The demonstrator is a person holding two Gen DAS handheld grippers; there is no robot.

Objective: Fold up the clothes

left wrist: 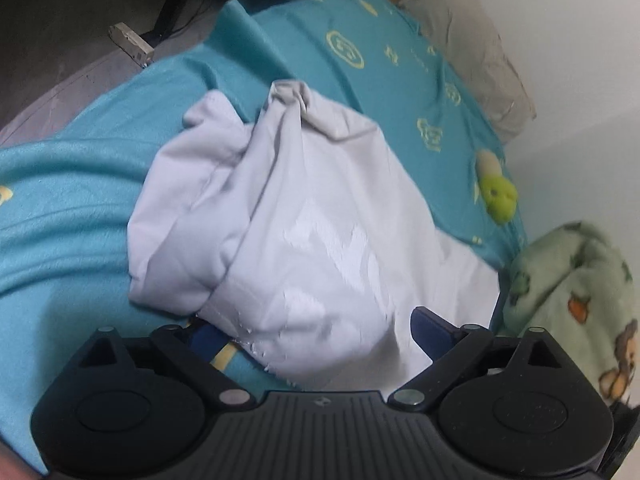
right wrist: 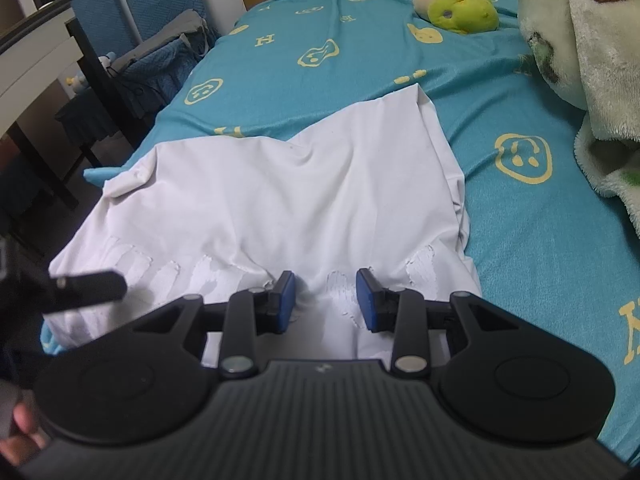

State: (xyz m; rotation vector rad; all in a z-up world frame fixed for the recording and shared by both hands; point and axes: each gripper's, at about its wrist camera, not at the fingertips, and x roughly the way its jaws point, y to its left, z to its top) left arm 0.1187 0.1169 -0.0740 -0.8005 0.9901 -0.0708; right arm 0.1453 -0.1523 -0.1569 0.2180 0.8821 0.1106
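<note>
A white T-shirt [right wrist: 280,200] with a cracked white print lies partly folded on a teal bedspread [right wrist: 304,92]. In the left wrist view the shirt [left wrist: 288,216] bulges up between the wide-apart blue pads of my left gripper [left wrist: 316,328], which is open; the cloth drapes over its left pad. My right gripper [right wrist: 326,300] is open, its blue pads a short way apart over the shirt's near printed edge. The left gripper's finger [right wrist: 88,284] shows at the left of the right wrist view.
A green plush toy [right wrist: 460,10] and a fleece blanket [right wrist: 592,52] lie at the bed's right side by the wall. A grey pillow [left wrist: 472,48] sits at the head. Chairs and a desk [right wrist: 60,80] stand left of the bed.
</note>
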